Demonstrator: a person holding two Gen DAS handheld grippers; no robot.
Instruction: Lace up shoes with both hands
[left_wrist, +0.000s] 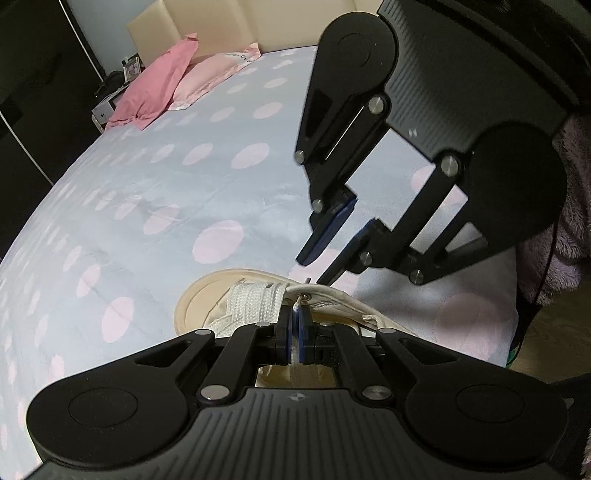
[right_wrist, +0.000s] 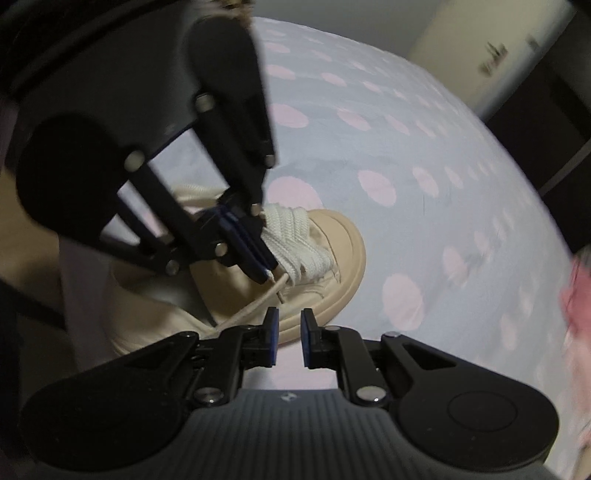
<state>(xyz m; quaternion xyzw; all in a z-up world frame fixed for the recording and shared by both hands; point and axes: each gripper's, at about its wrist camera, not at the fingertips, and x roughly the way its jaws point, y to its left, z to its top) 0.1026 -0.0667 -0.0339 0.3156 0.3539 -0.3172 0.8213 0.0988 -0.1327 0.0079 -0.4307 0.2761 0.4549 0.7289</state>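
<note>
The cream canvas sneaker (left_wrist: 332, 299) has its heel hidden beneath the black left gripper (left_wrist: 294, 325). In the right wrist view, pink pillows (right_wrist: 576, 295) at the bed's edge are smeared by blur and cropped.

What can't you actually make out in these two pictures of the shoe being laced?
- Shoe heel: left wrist view, hidden behind the left tool.
- Lace far end: right wrist view, runs behind the right tool.
- Pink pillows: right wrist view, blurred and cut by the edge.
- Bedside items: left wrist view, too small.

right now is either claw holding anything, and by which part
The left claw is shut on the shoelace at its tip, by an eyelet of the shoe. The right claw holds nothing.
</note>
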